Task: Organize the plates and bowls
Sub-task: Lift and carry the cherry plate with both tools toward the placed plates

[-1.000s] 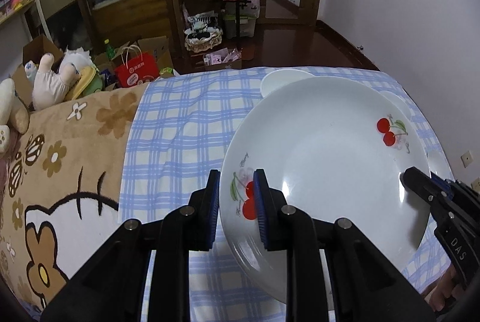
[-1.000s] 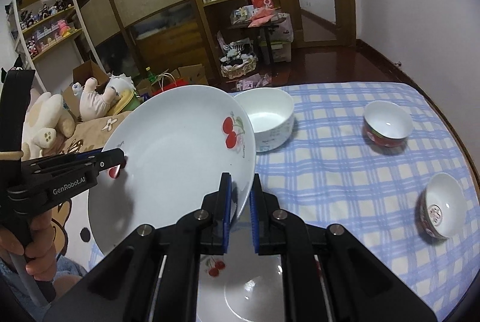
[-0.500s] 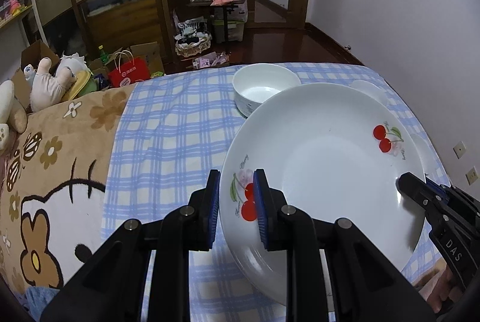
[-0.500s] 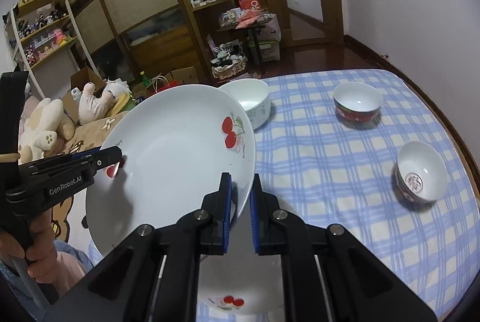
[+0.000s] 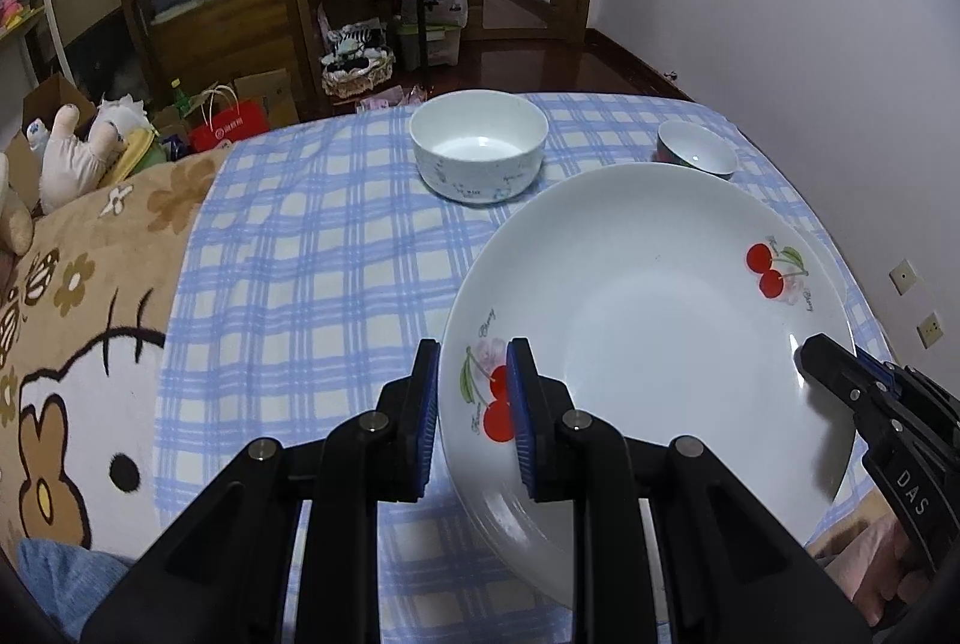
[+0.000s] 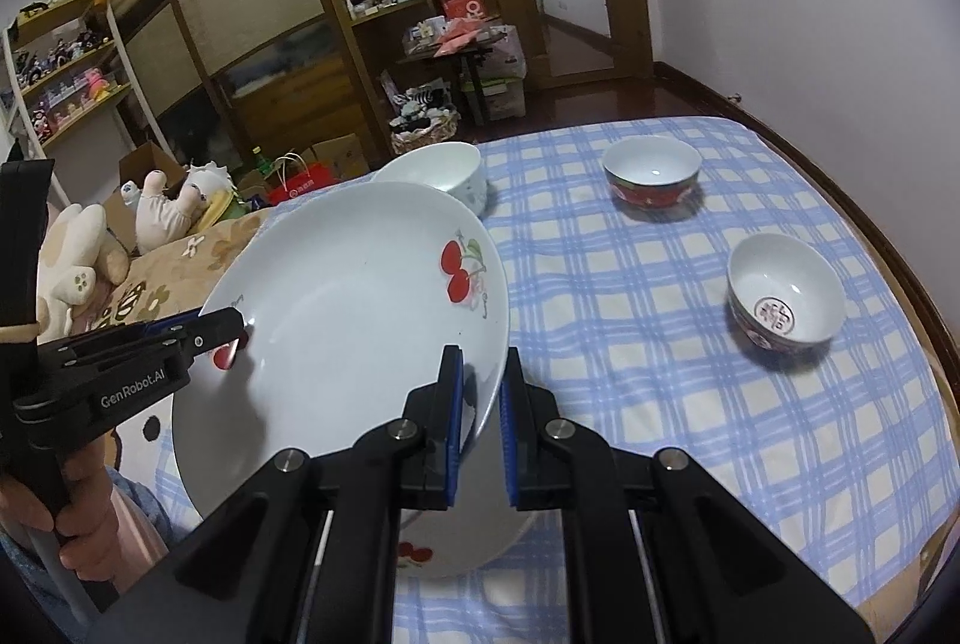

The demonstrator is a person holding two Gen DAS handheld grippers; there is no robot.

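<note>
"GenRobot.AI" on left gripper (image 6: 237,329); "DAS" on right gripper (image 5: 807,359).

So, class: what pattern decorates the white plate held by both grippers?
Red cherries with green leaves on the plate; clearest in the left wrist view.

So the bed (image 6: 630,344) has a blue checked sheet (image 6: 690,404) on it. Sitting on that: a white bowl (image 5: 479,153), two small red-patterned bowls (image 6: 652,177) (image 6: 785,297), and a second cherry plate (image 6: 456,548) below my fingers.

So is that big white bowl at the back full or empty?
Empty: the white bowl shows only its bare, glossy white bottom.
</note>
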